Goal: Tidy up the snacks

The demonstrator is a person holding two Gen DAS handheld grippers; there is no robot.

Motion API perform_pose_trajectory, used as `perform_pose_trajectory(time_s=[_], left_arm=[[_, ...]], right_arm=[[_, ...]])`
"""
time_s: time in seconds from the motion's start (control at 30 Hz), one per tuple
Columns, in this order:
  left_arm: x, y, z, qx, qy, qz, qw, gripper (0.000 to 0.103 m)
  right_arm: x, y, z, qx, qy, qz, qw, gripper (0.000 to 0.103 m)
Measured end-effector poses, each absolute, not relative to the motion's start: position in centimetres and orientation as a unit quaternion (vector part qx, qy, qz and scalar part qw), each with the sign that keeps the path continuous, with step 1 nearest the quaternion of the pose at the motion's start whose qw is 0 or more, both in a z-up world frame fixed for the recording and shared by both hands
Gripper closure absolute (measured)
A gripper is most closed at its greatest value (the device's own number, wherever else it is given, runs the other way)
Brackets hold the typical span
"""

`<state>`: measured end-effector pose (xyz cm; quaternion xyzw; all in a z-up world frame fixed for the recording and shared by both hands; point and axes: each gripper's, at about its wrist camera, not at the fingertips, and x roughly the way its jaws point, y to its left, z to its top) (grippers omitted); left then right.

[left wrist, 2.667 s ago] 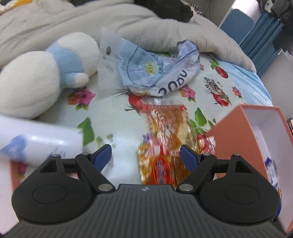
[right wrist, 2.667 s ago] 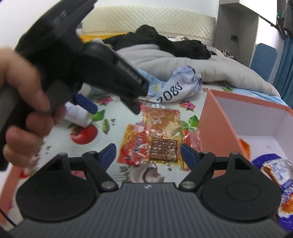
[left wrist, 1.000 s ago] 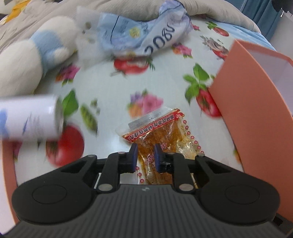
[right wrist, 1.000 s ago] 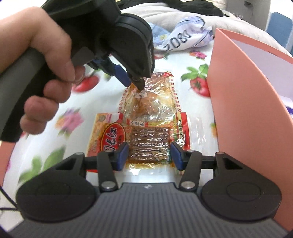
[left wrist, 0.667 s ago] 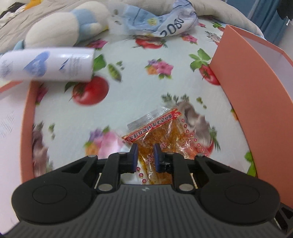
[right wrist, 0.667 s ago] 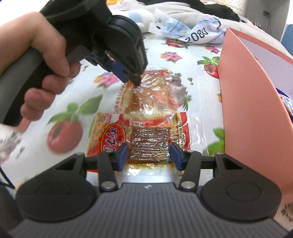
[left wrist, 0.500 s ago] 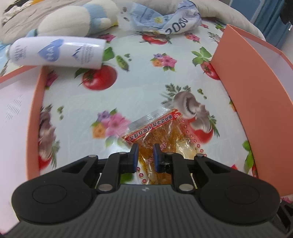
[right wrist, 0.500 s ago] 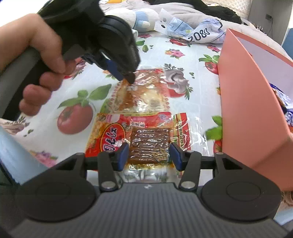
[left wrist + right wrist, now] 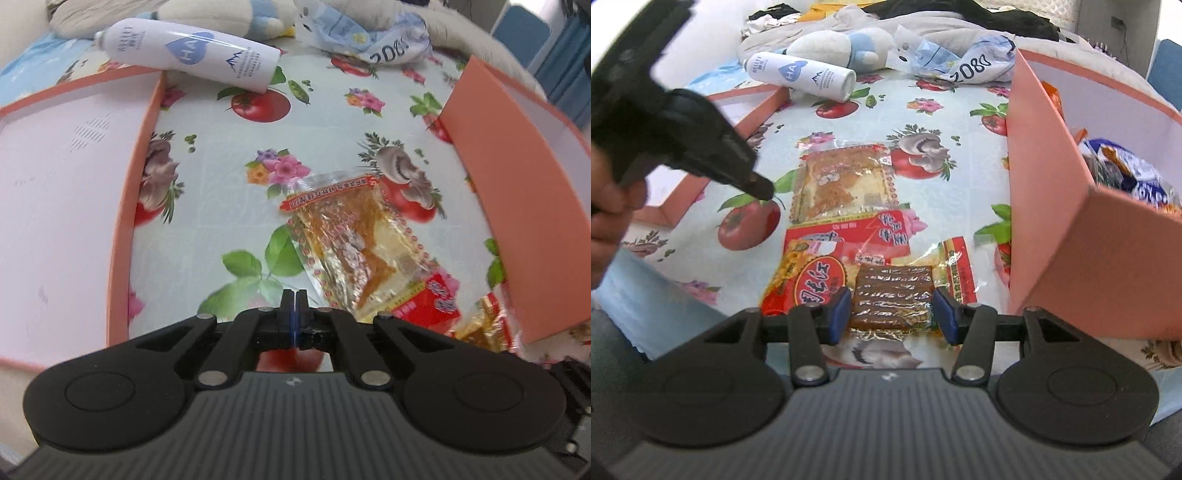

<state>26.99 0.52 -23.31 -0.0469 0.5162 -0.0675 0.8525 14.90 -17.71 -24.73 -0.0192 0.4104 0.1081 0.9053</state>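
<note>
A clear orange snack packet point(image 9: 354, 243) lies flat on the flowered sheet, also in the right wrist view point(image 9: 846, 184). My left gripper point(image 9: 293, 308) is shut and empty, just left of that packet; it shows in the right wrist view point(image 9: 762, 190) too. A red packet with a brown bar point(image 9: 886, 291) lies between the fingers of my right gripper point(image 9: 892, 310), whose jaws stand partly open around it with a gap on each side. The orange box point(image 9: 1045, 206) at the right holds several snack packs point(image 9: 1137, 177).
An orange box lid point(image 9: 66, 206) lies at the left. A white bottle point(image 9: 192, 55), a plush toy point(image 9: 834, 46) and a crumpled blue bag point(image 9: 960, 59) lie at the far side. Grey bedding is behind them.
My left gripper has let go of the orange packet, which now lies flat to its right, and the fingers have shut fully. Both views have pulled back toward the bed's near edge.
</note>
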Motion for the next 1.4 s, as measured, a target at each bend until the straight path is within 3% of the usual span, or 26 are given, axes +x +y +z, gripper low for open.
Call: perform_pose_trajectory(time_s=[0.1, 0.17, 0.2, 0.27, 0.3, 0.37, 0.4, 0.43, 0.53, 0.6, 0.73, 1.1, 1.27, 1.4], left_arm=[[26.0, 0.8, -22.8, -0.059, 0.507, -0.071, 0.857, 0.102], [25.7, 0.9, -22.5, -0.066, 0.503, -0.072, 0.859, 0.102], [25.6, 0.9, -22.4, -0.071, 0.501, -0.074, 0.86, 0.102], [25.6, 0.8, -22.2, -0.08, 0.497, -0.077, 0.861, 0.097], [25.6, 0.8, -22.2, -0.085, 0.496, -0.076, 0.861, 0.089], [25.8, 0.7, -22.1, -0.096, 0.496, -0.068, 0.86, 0.061], [25.9, 0.6, -21.9, -0.1, 0.492, -0.064, 0.862, 0.041], [26.0, 0.6, -21.8, -0.102, 0.487, -0.062, 0.866, 0.032], [26.6, 0.3, -21.9, -0.11, 0.484, -0.06, 0.866, 0.021], [27.4, 0.0, -22.5, -0.119, 0.491, -0.059, 0.861, 0.02], [29.2, -1.0, -23.9, -0.131, 0.511, -0.055, 0.848, 0.018], [32.2, -6.9, -26.4, 0.024, 0.522, -0.046, 0.851, 0.018], [32.0, -6.7, -26.2, 0.029, 0.521, -0.049, 0.852, 0.03], [31.5, -7.0, -25.9, 0.033, 0.519, -0.055, 0.853, 0.052]], right_arm=[[14.6, -17.9, -25.0, -0.014, 0.403, 0.11, 0.909, 0.049], [14.5, -18.0, -25.0, -0.01, 0.396, 0.11, 0.911, 0.037], [14.4, -18.0, -25.1, -0.01, 0.391, 0.11, 0.914, 0.025], [14.2, -17.9, -25.3, -0.015, 0.382, 0.114, 0.917, 0.021], [14.2, -17.8, -25.6, -0.016, 0.383, 0.119, 0.916, 0.021], [14.2, -17.7, -26.2, -0.019, 0.389, 0.127, 0.912, 0.022], [14.1, -17.7, -26.4, -0.024, 0.386, 0.13, 0.913, 0.021], [13.9, -17.5, -26.5, -0.032, 0.383, 0.131, 0.914, 0.022], [13.7, -17.3, -26.6, -0.046, 0.38, 0.139, 0.913, 0.034], [13.8, -17.2, -26.4, -0.051, 0.38, 0.135, 0.914, 0.042], [13.9, -17.4, -26.3, -0.053, 0.384, 0.141, 0.911, 0.047], [13.6, -17.4, -25.5, -0.05, 0.388, 0.138, 0.91, 0.049], [13.7, -17.9, -25.1, -0.046, 0.388, 0.132, 0.911, 0.049], [13.8, -18.2, -24.7, -0.039, 0.389, 0.131, 0.911, 0.05]])
